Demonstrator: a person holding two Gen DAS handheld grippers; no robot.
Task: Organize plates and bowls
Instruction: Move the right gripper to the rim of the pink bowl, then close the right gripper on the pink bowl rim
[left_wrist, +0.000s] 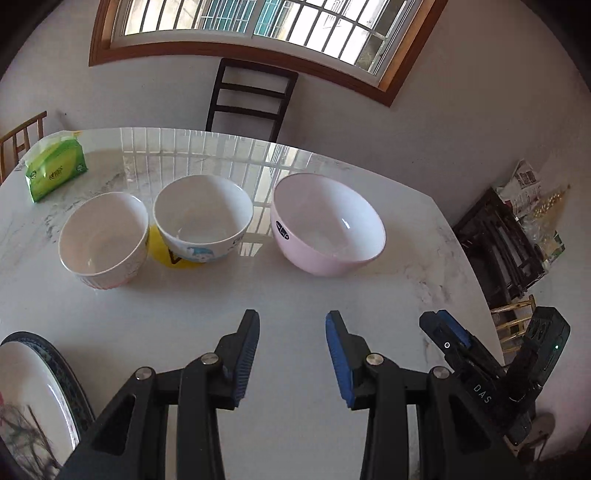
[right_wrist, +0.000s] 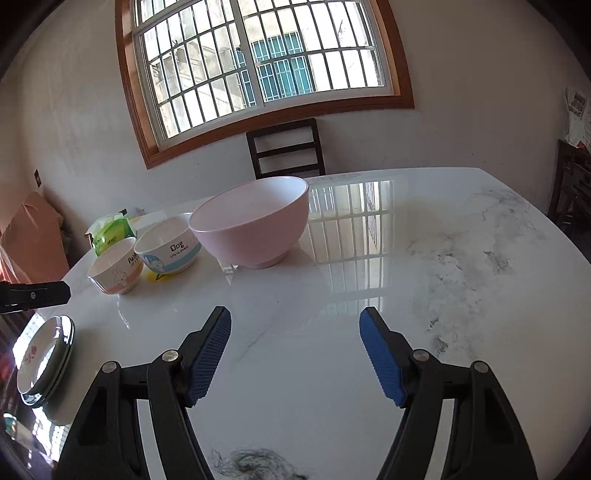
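Both jaws gape with nothing between them: the left hand-held gripper (left_wrist: 291, 356) narrower, the right hand-held gripper (right_wrist: 295, 354) wider. Nearest on the marble surface (right_wrist: 332, 295) lies a plate stack (right_wrist: 44, 363), flat. Beyond it, left of the pink bowl (right_wrist: 255, 225), stand the Dog bowl (right_wrist: 168, 245) and rabbit bowl (right_wrist: 116, 271) (all upright, empty).

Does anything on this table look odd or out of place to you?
One thing: the middle bowl, the one with the blue cartoon, sits tilted on a yellow object wedged under its left side, beside the small bowl. The pink bowl stands level and apart. Nothing looks spilled or broken.
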